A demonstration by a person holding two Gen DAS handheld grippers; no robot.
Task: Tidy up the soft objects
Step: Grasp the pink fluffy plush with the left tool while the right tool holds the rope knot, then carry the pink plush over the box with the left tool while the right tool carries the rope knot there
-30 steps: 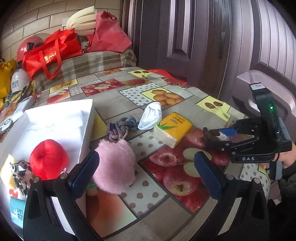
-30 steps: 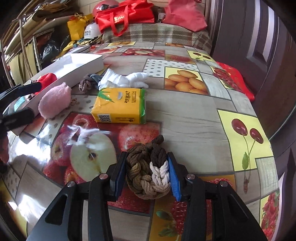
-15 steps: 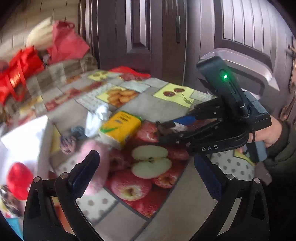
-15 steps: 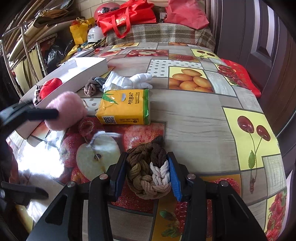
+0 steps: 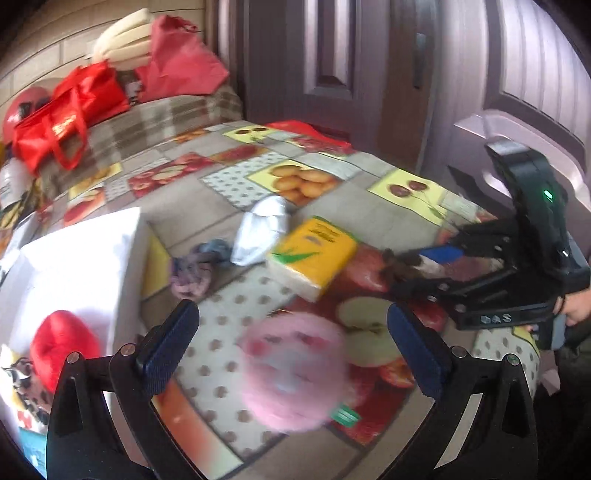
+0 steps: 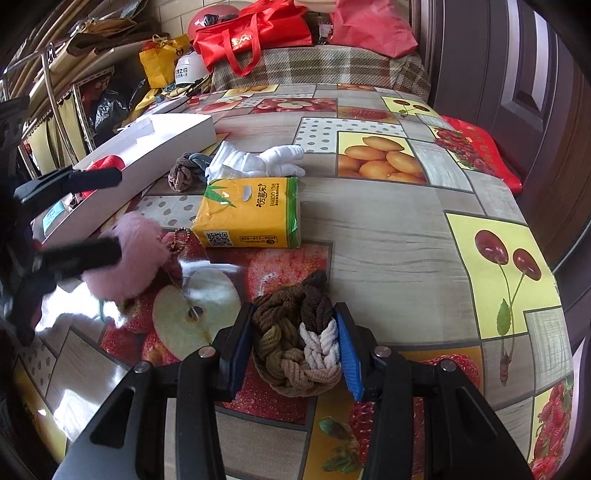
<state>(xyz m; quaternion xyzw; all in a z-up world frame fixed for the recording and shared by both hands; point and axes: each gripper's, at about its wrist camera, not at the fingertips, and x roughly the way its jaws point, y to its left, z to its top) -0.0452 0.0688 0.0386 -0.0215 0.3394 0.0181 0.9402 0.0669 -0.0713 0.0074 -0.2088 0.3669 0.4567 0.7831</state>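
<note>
My left gripper [image 5: 291, 347] is open, with the pink fluffy pompom [image 5: 295, 373] lying on the table between its fingers; it also shows in the right wrist view [image 6: 129, 258]. My right gripper [image 6: 293, 350] is shut on a braided brown-and-white rope ball [image 6: 295, 339], seen from the side in the left wrist view [image 5: 410, 264]. A white box [image 5: 85, 258] at the left holds a red plush [image 5: 62, 347]. A yellow tissue pack [image 6: 251, 212], a white sock [image 6: 255, 164] and a small grey braided knot [image 6: 183, 173] lie mid-table.
The table has a fruit-print cloth [image 6: 406, 229]. Red bags [image 6: 255, 33] sit on a plaid cushion at the far end. A dark door [image 5: 332, 62] stands behind. Shelving with bags [image 6: 55, 92] is at the left.
My left gripper swung right and back, and now stands around the pink pompom. My right gripper still holds the rope ball in about the same place.
</note>
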